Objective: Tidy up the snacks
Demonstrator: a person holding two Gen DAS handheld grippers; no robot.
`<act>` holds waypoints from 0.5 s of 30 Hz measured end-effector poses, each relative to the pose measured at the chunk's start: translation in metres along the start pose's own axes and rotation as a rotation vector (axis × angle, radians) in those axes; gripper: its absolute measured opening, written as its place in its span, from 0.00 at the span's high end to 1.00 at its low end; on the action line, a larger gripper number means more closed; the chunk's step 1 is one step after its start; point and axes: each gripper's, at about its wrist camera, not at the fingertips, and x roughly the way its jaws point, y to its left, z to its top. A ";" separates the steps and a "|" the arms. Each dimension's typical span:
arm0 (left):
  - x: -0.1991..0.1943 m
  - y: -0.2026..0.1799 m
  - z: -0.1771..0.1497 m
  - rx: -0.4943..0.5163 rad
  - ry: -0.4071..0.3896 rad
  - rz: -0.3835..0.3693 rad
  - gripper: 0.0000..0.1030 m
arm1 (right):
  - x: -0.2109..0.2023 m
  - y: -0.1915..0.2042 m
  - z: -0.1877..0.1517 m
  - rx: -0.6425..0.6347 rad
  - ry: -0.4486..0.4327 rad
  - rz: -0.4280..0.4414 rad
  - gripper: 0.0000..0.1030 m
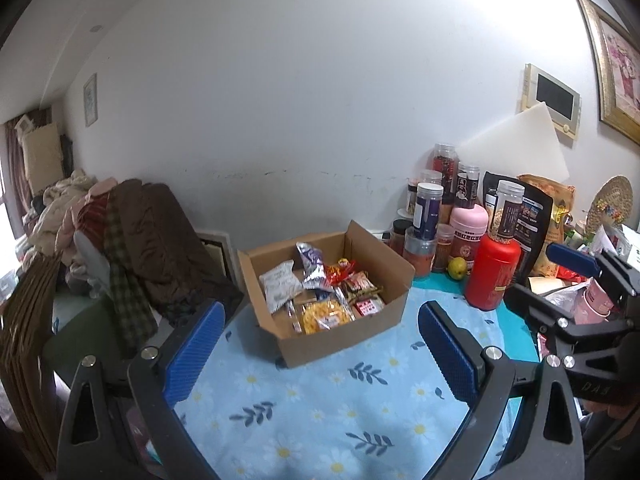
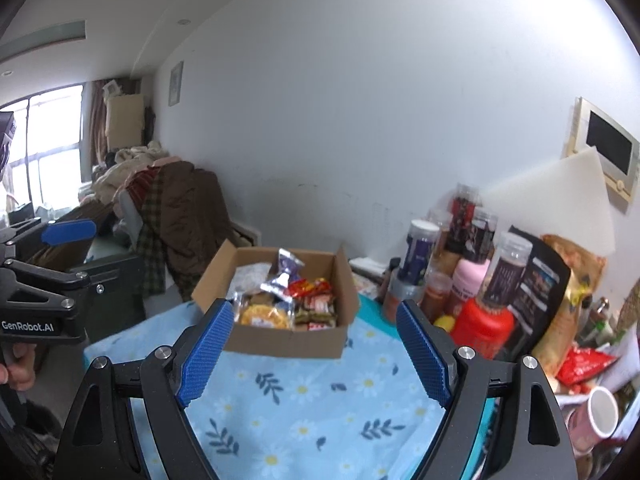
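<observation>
Two tools frame the near field, each with blue-padded fingers spread wide and nothing between them: the left tool [image 1: 322,350] and the right tool [image 2: 314,354], both above a light blue daisy-print cloth [image 1: 320,400] that covers the tabletop. Beyond the fingertips, on the cloth, stands an open cardboard box [image 1: 348,338] with its flaps raised. It holds the snack packets [image 1: 320,292]: a white pouch at the left, a silver-and-blue foil bag standing toward the back, red wrappers at the right, and a clear pack of yellow pieces at the near wall. To the right of the box, against the wall, is a cluster of containers: a red bottle [image 1: 494,268], a pink canister [image 1: 468,236], several clear jars with clear lids [image 1: 428,212] holding dark or reddish contents, a black pouch [image 1: 532,216], and a small yellow-green fruit [image 1: 457,268].

The left wrist view alone shows a gold-framed picture [image 1: 616,68] at upper right and a woven round object [image 1: 612,200]. The right wrist view alone shows a window [image 2: 44,148], a pink cup [image 2: 600,412] lying on its side, and a hand [image 2: 18,364] on the other tool's grip.

Farther left, clothing [image 1: 132,248] is piled over a chair. A wall panel with a dark screen [image 1: 554,96] hangs on the white wall.
</observation>
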 end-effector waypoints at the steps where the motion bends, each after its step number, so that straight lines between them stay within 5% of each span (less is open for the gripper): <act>1: -0.001 -0.001 -0.005 -0.011 0.005 0.005 0.04 | 0.000 0.000 -0.004 0.003 0.000 0.010 0.18; 15: 0.004 -0.003 -0.032 -0.091 0.055 0.085 0.04 | 0.011 -0.005 -0.021 -0.003 0.035 0.109 0.18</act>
